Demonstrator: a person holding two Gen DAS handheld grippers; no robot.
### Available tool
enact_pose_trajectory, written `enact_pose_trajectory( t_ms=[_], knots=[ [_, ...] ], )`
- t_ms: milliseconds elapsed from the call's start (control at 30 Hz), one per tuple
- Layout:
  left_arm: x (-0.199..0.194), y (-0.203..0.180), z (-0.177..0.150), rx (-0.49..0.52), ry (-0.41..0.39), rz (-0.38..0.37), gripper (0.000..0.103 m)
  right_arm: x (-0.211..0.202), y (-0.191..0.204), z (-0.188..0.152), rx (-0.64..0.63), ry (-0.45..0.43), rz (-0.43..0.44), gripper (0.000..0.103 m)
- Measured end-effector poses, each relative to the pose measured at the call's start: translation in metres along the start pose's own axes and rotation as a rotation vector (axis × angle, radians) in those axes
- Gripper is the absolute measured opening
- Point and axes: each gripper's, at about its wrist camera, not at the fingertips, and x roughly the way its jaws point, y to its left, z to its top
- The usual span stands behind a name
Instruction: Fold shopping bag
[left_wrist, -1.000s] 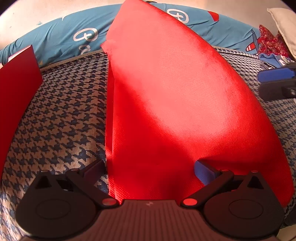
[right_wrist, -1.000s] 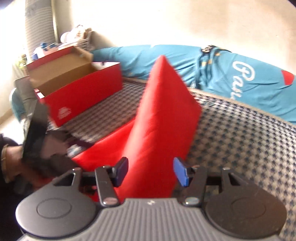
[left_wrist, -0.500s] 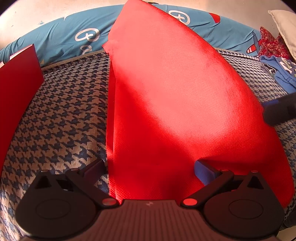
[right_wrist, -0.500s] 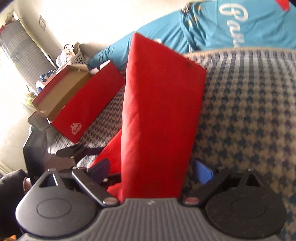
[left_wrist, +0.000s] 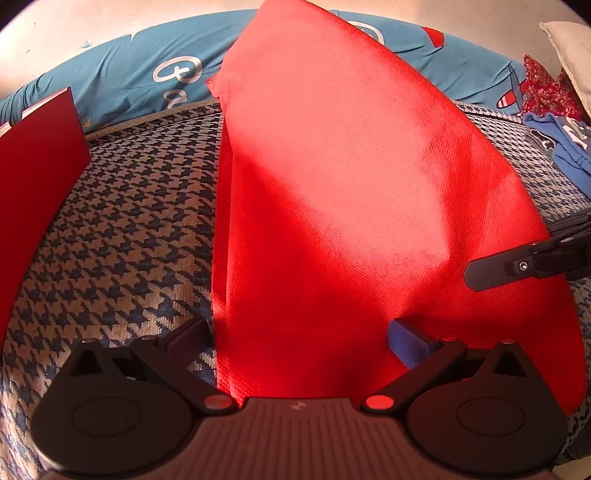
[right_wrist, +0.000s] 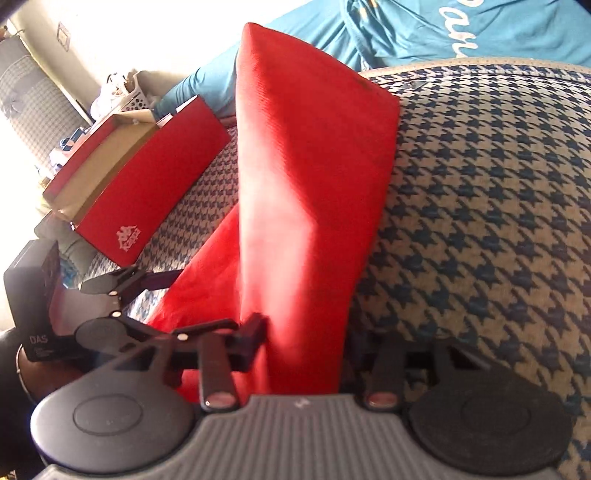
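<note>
The red non-woven shopping bag (left_wrist: 332, 184) lies on the houndstooth blanket with its far part raised into a peak. My left gripper (left_wrist: 295, 339) stands open at the bag's near edge, with the fabric lying between its wide-apart fingers. My right gripper (right_wrist: 304, 338) is closing on a raised fold of the bag (right_wrist: 306, 184). Both pads touch the fabric, and the right one is partly hidden behind it. One of its fingers (left_wrist: 491, 273) reaches onto the bag's right edge in the left wrist view. The left gripper's fingers (right_wrist: 107, 284) show at the lower left of the right wrist view.
An open red shoebox (right_wrist: 147, 184) sits on the blanket (right_wrist: 480, 221) left of the bag. Blue printed bedding (left_wrist: 129, 85) runs along the back by the wall. Blue clothes (left_wrist: 569, 147) lie at the right. A white basket (right_wrist: 129, 96) stands behind the box.
My right gripper dropped lower and rolled, spread wide around the bag's fold, then closed on it. Its finger moved in over the bag's right edge. The left gripper stayed put.
</note>
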Motion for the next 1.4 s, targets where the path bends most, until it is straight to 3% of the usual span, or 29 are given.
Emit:
enact_pose_trajectory(
  t_ms=[167,600,833,1000,1100,1167,1233,1300,1400],
  knots=[
    [0.003,-0.009,0.004,0.005,0.005,0.029,0.103,-0.006,0.009,-0.007,-0.007,-0.044,-0.037,0.006],
    [0.006,-0.055,0.017,0.093,-0.015,0.036,0.103,-0.045,-0.006,-0.028,0.012,-0.088,-0.104,0.005],
    [0.008,-0.072,0.021,0.087,-0.009,-0.026,0.103,-0.07,-0.012,-0.026,-0.032,-0.102,-0.154,0.005],
    [0.009,-0.097,0.022,0.132,-0.044,-0.024,0.103,-0.085,-0.016,-0.029,-0.078,-0.098,-0.204,0.005],
    [0.009,-0.097,0.022,0.127,-0.046,-0.016,0.103,-0.084,-0.021,-0.03,-0.054,-0.089,-0.256,0.024],
    [0.008,-0.093,0.022,0.111,-0.04,-0.012,0.103,-0.091,-0.017,-0.028,-0.089,-0.124,-0.303,0.056],
    [0.006,-0.091,0.02,0.111,-0.044,0.0,0.103,-0.104,-0.01,-0.025,-0.105,-0.211,-0.324,0.063],
    [0.004,-0.09,0.017,0.117,-0.052,0.016,0.103,-0.123,-0.002,-0.021,-0.125,-0.333,-0.35,0.063],
    [0.0,-0.091,0.011,0.115,-0.067,0.036,0.103,-0.131,0.011,-0.02,-0.181,-0.424,-0.328,0.063]
  ],
)
